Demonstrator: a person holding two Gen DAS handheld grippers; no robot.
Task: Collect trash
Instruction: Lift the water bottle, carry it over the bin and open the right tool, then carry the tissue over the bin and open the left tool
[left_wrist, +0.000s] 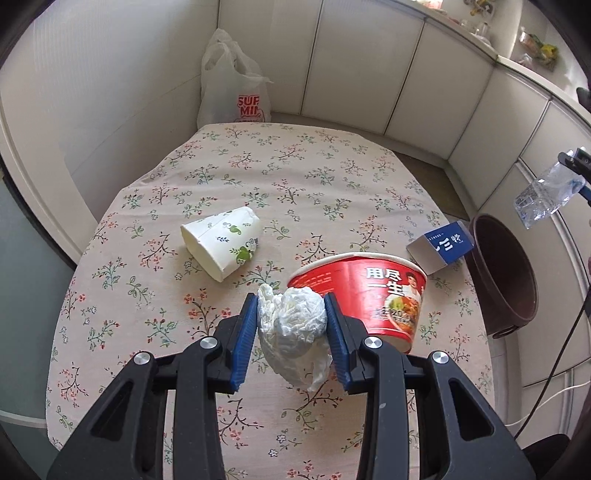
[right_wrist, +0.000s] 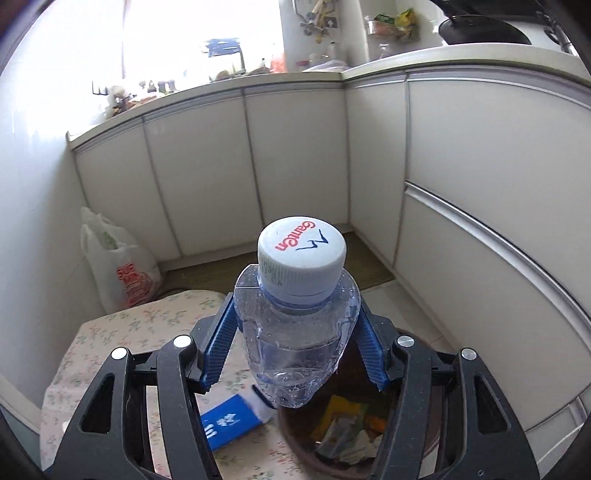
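My left gripper (left_wrist: 291, 309) is shut on a crumpled white tissue (left_wrist: 291, 328), held above the floral tablecloth (left_wrist: 147, 295). Beside it stands a red instant-noodle bowl (left_wrist: 373, 291). A white paper cup (left_wrist: 221, 245) with green leaf print lies on its side further back. A small blue box (left_wrist: 441, 245) rests at the table's right edge. My right gripper (right_wrist: 295, 317) is shut on a clear plastic bottle (right_wrist: 295, 332) with a white cap, held over a brown trash bin (right_wrist: 351, 428) that holds wrappers. The bottle (left_wrist: 545, 195) and bin (left_wrist: 502, 273) also show at the right of the left wrist view.
A white plastic shopping bag (left_wrist: 232, 88) with red lettering stands on the floor beyond the table's far end. White cabinet doors (right_wrist: 295, 155) run around the corner under a cluttered counter. A dark cable (left_wrist: 565, 350) hangs at the right edge.
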